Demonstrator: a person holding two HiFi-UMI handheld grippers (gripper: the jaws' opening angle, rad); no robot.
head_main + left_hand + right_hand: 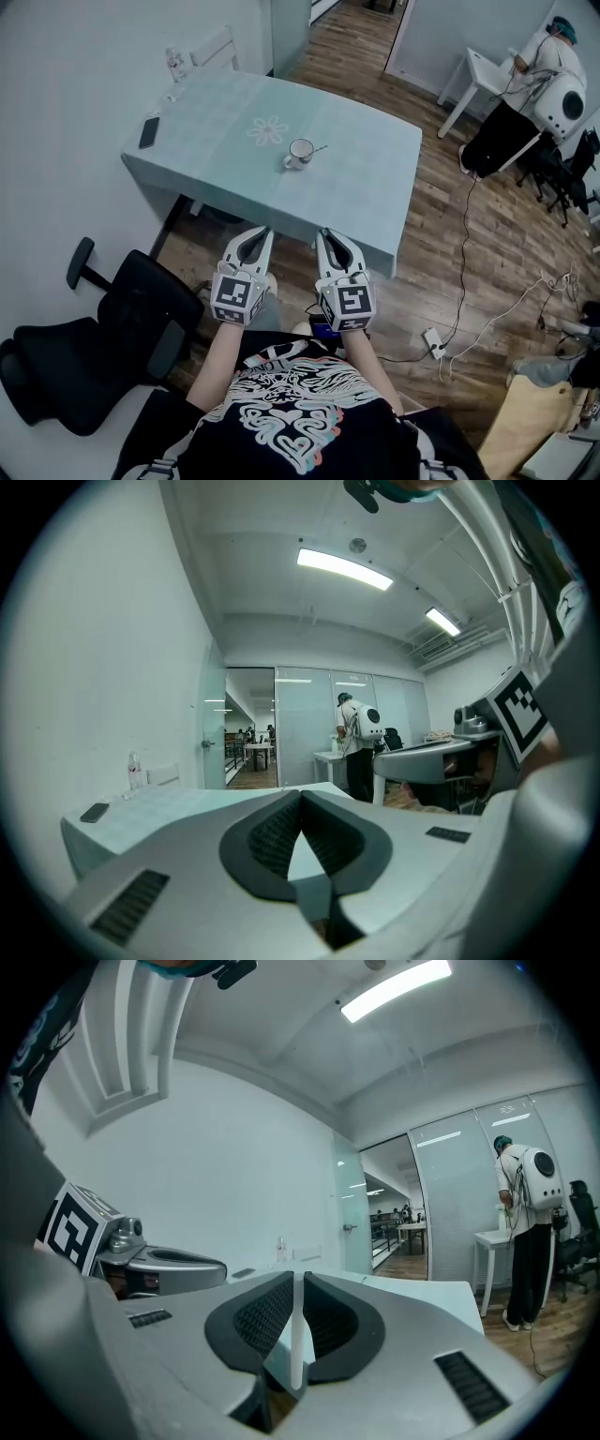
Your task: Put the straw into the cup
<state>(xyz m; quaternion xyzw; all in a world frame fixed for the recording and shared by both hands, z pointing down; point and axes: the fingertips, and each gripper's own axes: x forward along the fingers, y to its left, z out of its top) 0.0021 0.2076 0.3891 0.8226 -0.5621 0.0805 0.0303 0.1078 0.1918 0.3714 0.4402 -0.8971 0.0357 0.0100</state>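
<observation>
Head view, read left to right. A black office chair [103, 328] is standing at the far left, clear of the table [366, 178], and the frame edge is cutting off part of it. On the table's left end a dark phone [148, 132] is lying flat, with a clear bottle [173, 64] standing beyond it. A flower motif [269, 130] is showing near the middle.

Just right of the motif the cup [299, 154] is standing upright. The straw [320, 148] is resting in it. Its long axis is slanting, and its free end is pointing out over the rim to the right and slightly away from me. Its lower end is hidden inside the cup, and it is showing too small for me to make out anything finer.

I am holding the left gripper [266, 231] off the table's near edge, well apart from the cup, with its tips aiming at the table. In its own view the left gripper [300, 796] is showing its pads meeting at the tips, with nothing between them.

The right gripper [322, 232] is lying just beside it, parallel. In its own view the right gripper [297, 1276] is pressed together too, leaving only a thin pale slit between the pads. The jaws are filling the lower half of both gripper views and hiding the cup. A person [553, 47] is standing at a white desk at the far right.
</observation>
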